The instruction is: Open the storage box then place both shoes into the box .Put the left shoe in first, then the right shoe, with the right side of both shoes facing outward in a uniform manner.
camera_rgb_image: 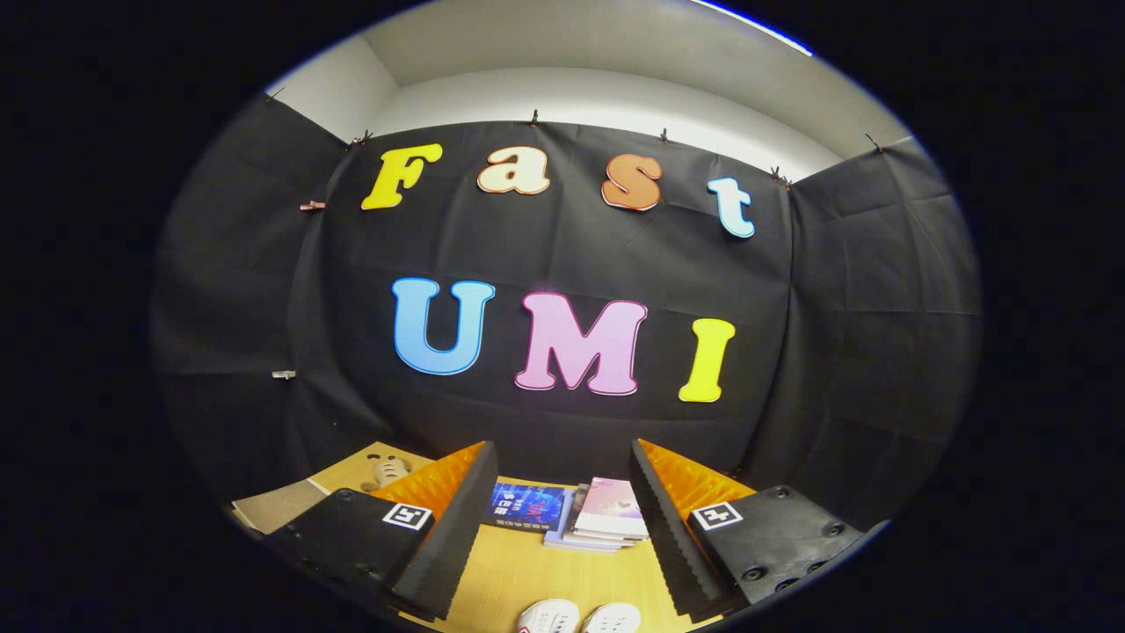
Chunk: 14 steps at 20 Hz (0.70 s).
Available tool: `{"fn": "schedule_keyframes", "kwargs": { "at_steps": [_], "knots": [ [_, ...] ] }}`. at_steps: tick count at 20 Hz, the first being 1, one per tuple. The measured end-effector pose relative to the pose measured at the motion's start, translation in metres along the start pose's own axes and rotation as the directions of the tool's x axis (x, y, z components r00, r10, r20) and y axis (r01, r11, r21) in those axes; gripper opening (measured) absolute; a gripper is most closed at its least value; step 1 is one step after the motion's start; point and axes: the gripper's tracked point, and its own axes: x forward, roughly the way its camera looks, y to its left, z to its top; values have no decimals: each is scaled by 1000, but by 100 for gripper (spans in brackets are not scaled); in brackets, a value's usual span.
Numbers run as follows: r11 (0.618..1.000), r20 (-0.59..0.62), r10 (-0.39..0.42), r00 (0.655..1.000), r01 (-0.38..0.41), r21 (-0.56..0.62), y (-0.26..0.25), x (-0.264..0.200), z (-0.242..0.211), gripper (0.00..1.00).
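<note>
Tool held above the counter, fingers apart.
Two white shoes lie side by side between the fingers, toes toward the books beyond.

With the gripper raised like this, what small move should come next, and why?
Probably tilt the gripper downward. Its fingers stand open and apart, holding nothing, aimed mostly at the booth wall. Just the toes of the pair of white shoes peek in between the fingers on the wooden table, near the stacked books.
</note>
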Motion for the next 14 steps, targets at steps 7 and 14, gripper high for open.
{"fn": "schedule_keyframes", "kwargs": {
  "at_steps": [7,14],
  "knots": [
    [947,-28,272,962,-263,187,68,5,-22,92],
    [713,-94,629,772,-524,465,158,-8,-67,98]
  ]
}}
